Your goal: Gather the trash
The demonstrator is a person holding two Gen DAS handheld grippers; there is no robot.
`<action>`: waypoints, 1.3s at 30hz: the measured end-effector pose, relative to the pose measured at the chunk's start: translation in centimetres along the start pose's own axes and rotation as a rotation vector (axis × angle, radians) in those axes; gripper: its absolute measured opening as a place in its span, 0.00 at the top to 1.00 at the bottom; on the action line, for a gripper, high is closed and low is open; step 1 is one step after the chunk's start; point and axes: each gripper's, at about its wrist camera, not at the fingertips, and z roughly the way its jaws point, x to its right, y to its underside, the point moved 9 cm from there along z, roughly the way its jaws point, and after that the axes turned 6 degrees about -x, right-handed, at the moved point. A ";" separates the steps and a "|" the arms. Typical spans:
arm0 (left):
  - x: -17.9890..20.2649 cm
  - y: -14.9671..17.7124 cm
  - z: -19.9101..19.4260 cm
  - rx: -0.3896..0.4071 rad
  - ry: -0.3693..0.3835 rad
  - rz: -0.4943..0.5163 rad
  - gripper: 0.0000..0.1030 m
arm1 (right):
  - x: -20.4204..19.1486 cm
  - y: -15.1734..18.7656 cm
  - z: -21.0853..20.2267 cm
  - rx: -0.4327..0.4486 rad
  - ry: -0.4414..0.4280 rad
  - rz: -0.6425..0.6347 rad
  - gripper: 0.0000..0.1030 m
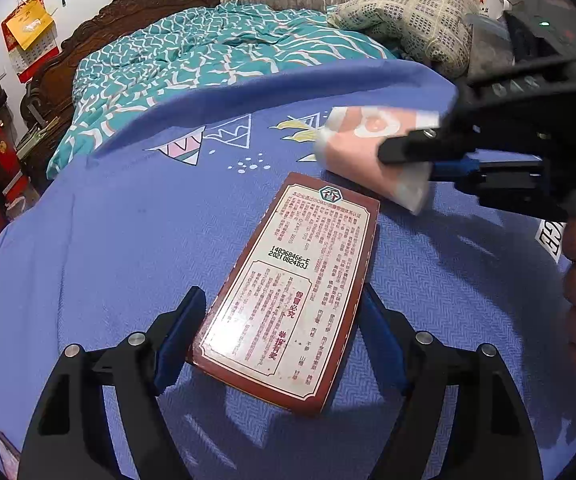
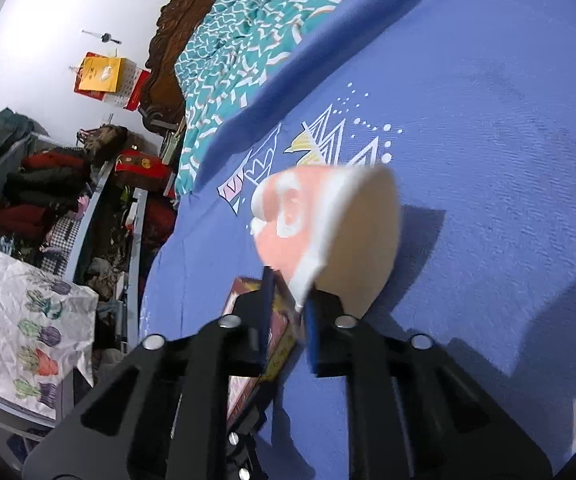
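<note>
A flat red and cream box (image 1: 291, 292) with printed text lies on the blue bedsheet (image 1: 108, 240). My left gripper (image 1: 284, 316) has its fingers on both long sides of the box's near end, shut on it. My right gripper (image 1: 411, 160) comes in from the right, shut on the rim of a pink and white paper cup (image 1: 363, 140), held on its side just above the sheet beyond the box. In the right wrist view the cup (image 2: 327, 232) sits between the right gripper's (image 2: 288, 300) blue pads, and the box (image 2: 248, 344) shows below left.
A teal patterned quilt (image 1: 208, 56) and a checked pillow (image 1: 411, 16) lie at the bed's far end, against a carved wooden headboard (image 1: 100, 28). Cluttered shelves (image 2: 68, 208) stand left of the bed. A white cloth with a cactus print (image 2: 20, 320) lies nearby.
</note>
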 end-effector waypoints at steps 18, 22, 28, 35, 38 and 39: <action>0.5 0.0 -0.3 0.019 -0.044 0.045 0.34 | 3.6 8.6 -12.3 0.164 0.066 -0.172 0.65; 0.5 0.0 -0.3 0.018 -0.046 0.042 0.34 | 4.1 6.9 -13.4 0.252 0.014 -0.084 0.05; 0.5 0.1 -0.3 0.019 -0.048 0.041 0.34 | 3.4 4.4 -9.6 0.139 0.007 -0.083 0.34; 0.3 0.1 -0.3 0.020 -0.039 0.037 0.35 | 3.2 -0.3 -4.7 0.072 -0.012 0.015 0.53; 0.3 0.0 -0.2 0.019 -0.035 0.039 0.35 | 2.7 -1.0 -1.5 0.016 -0.008 0.032 0.84; 0.3 0.0 -0.2 0.020 -0.035 0.040 0.36 | 2.5 -0.7 -1.0 -0.002 -0.023 0.030 0.87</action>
